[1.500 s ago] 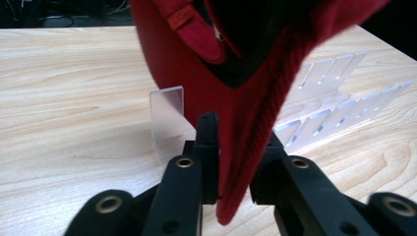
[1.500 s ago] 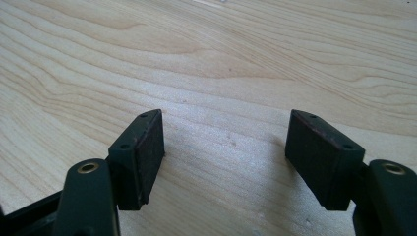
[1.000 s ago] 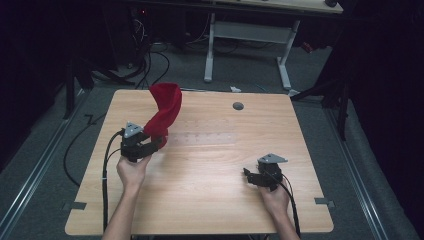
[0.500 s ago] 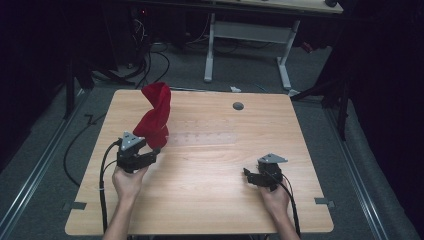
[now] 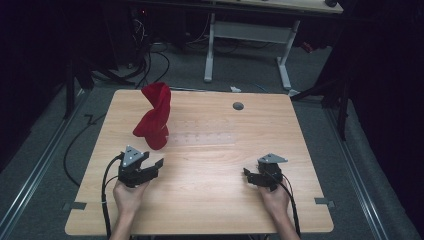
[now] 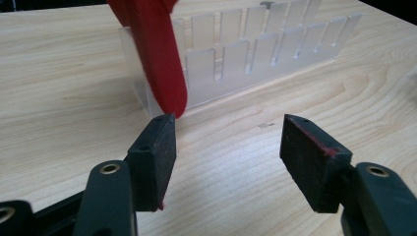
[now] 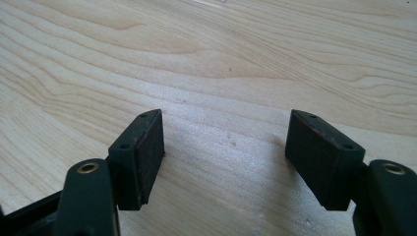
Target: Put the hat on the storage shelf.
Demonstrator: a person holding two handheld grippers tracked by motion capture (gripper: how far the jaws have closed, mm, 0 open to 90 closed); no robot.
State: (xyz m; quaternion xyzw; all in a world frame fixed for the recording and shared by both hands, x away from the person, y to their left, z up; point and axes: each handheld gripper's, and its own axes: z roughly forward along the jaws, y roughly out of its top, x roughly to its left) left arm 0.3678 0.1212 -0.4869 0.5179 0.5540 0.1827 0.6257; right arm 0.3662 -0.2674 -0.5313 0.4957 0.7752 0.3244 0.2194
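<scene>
The left gripper (image 5: 150, 167) is sitting wide open and empty just short of the red plate (image 5: 154, 117), which is standing in the end slot of the clear rack (image 6: 246, 59). Retreating straight should avoid nudging it. A second ago that gripper was clamping the plate. The right gripper (image 5: 257, 176) is resting open, empty, on the table (image 5: 210, 200).

We see a light wooden bench (image 5: 210, 165) with a round grey grommet (image 5: 238, 106) near its far edge. Behind it stands a white-legged desk frame (image 5: 247, 45) on grey floor (image 5: 327, 135), with black cables (image 5: 145, 60) tangled at the far left and tape marks (image 5: 74, 205) beside the bench.
</scene>
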